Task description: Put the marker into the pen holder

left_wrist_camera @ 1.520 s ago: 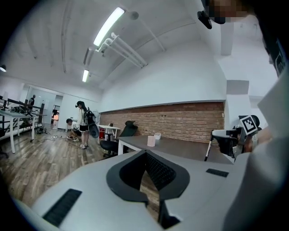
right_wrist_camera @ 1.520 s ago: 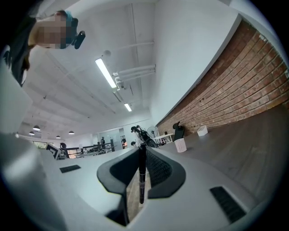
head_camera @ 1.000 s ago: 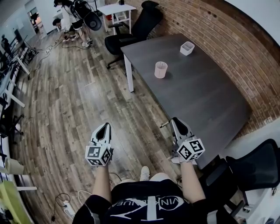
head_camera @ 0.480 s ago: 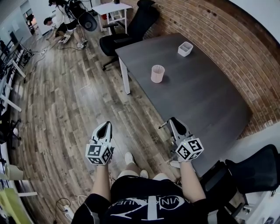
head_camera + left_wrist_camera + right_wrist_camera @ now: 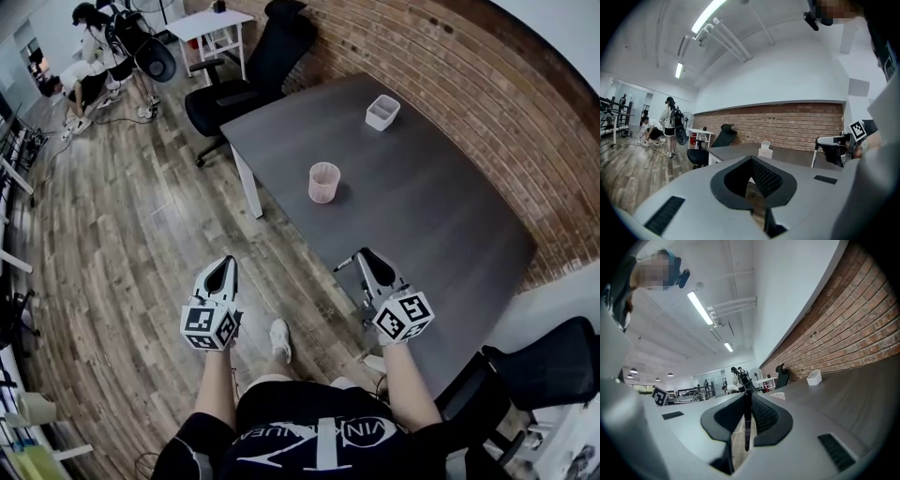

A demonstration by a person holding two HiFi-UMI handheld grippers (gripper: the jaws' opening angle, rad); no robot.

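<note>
**Me:** Since I've stepped forward, the bench [image 5: 441, 216] and its pink mesh pen holder [image 5: 324, 182] have slid nearer in the head view. Both claws sit as they did, so I judge this is only the approach, with the holder well apart from me.

**Partner:** Where's the marker?

**Me:** The marker [image 5: 747, 420] is clamped between the jaws of my right claw [image 5: 363, 255], lying along them. My left claw [image 5: 222, 269] is closed on nothing.

**Partner:** Anything you can't make out?

**Me:** From above, only a thin end of the marker pokes out sideways, and the claw hides the rest. My right claw covers part of the bench's near edge. I can't tell whether the holder is empty.
</note>
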